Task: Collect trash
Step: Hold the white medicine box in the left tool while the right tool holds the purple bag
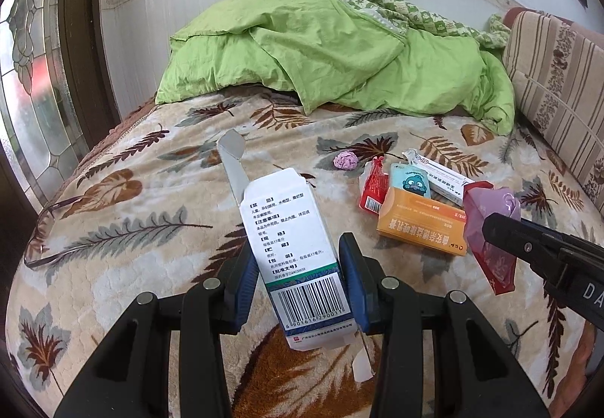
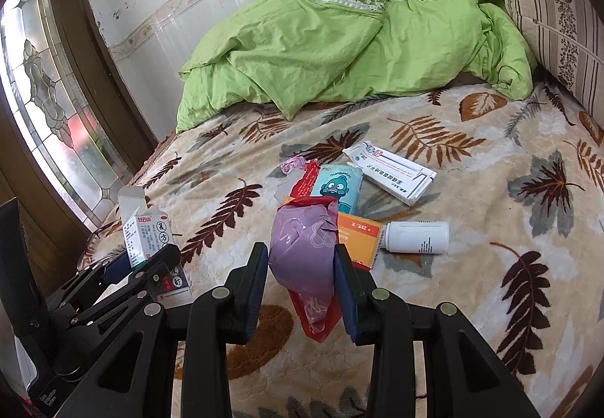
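At the bottom centre of the left wrist view, the left tongs (image 1: 298,278) are clamping a white medicine box (image 1: 294,248), its top flap standing open and its inside not showing. At the bottom centre of the right wrist view, the right tongs (image 2: 302,282) are clamping a purple and red plastic bag (image 2: 305,259), bunched shut. Both are hanging just above the leaf-patterned blanket (image 2: 472,304) on the bed. Past the bag, in the middle of the frame, five pieces of trash are lying close together: one orange box (image 2: 358,236), one white bottle (image 2: 417,237) on its side, one blue cartoon packet (image 2: 338,185), one long white box (image 2: 392,170) and one red wrapper (image 2: 305,178). One pink crumpled wad (image 1: 345,160) is sitting beside them. Farthest back, a green quilt (image 2: 321,48) is lying heaped.
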Demonstrator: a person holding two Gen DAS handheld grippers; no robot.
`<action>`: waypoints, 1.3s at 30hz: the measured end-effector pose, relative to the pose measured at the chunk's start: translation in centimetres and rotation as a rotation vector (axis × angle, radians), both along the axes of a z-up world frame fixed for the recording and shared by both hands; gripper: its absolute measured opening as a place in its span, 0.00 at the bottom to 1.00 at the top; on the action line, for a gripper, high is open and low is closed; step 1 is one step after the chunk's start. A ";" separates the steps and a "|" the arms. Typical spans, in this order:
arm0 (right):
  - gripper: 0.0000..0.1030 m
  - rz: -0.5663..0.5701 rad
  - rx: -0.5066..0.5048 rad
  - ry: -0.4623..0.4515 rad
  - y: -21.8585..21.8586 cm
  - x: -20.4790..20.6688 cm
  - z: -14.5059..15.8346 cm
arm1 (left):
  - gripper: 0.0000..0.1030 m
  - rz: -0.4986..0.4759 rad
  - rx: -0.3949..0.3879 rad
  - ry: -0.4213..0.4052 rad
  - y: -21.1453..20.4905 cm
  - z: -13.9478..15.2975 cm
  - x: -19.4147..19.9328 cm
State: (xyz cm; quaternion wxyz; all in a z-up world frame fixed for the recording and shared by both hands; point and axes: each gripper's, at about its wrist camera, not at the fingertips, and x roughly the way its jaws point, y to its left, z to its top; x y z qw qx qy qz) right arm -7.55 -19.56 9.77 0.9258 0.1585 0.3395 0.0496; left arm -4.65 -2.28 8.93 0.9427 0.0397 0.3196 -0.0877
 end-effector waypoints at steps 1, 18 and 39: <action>0.36 0.001 -0.001 -0.001 0.0 0.0 0.0 | 0.40 0.000 0.002 -0.001 0.0 0.0 0.0; 0.36 0.004 -0.001 -0.002 0.2 -0.1 0.0 | 0.40 0.012 0.028 -0.037 0.3 0.5 -0.1; 0.36 0.011 -0.005 -0.002 0.7 -0.2 0.1 | 0.40 0.070 0.040 -0.034 0.7 0.3 0.2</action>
